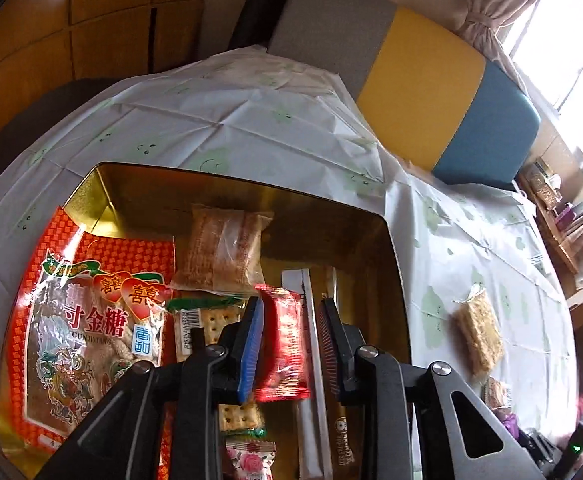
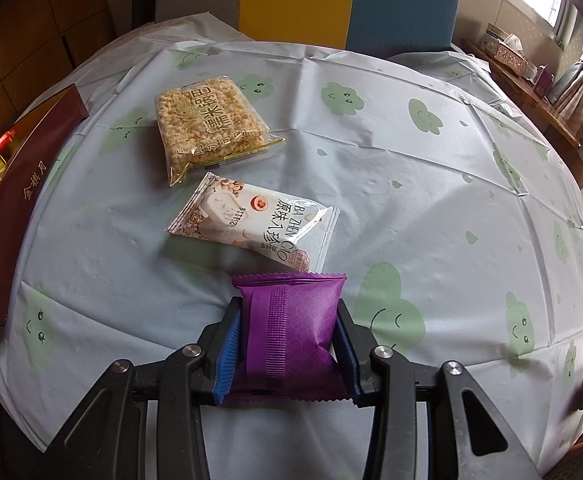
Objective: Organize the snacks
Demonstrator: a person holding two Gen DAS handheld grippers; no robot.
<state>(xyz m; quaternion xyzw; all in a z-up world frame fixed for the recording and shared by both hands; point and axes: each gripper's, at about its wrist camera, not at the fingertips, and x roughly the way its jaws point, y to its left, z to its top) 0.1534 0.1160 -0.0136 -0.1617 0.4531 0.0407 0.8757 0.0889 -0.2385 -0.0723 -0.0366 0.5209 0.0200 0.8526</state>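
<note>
In the left wrist view my left gripper (image 1: pixel 289 308) hangs over a gold tin (image 1: pixel 323 216) with a small red packet (image 1: pixel 283 344) between its fingers. The right finger stands apart from the packet, so the grip is unclear. The tin also holds a big red candy bag (image 1: pixel 87 320), a rice-cake pack (image 1: pixel 223 252), crackers (image 1: pixel 211 324) and a white stick sachet (image 1: pixel 311 344). In the right wrist view my right gripper (image 2: pixel 289 312) is shut on a purple packet (image 2: pixel 291 328) just above the table.
A puffed-rice pack (image 2: pixel 211 128) and a white Ba Zhen Gao packet (image 2: pixel 255 224) lie on the cloud-print tablecloth (image 2: pixel 411 200). The tin's maroon side (image 2: pixel 15 208) is at the left. A grey, yellow and blue bench (image 1: pixel 419 80) stands behind. A shelf (image 2: pixel 531 80) stands at the right.
</note>
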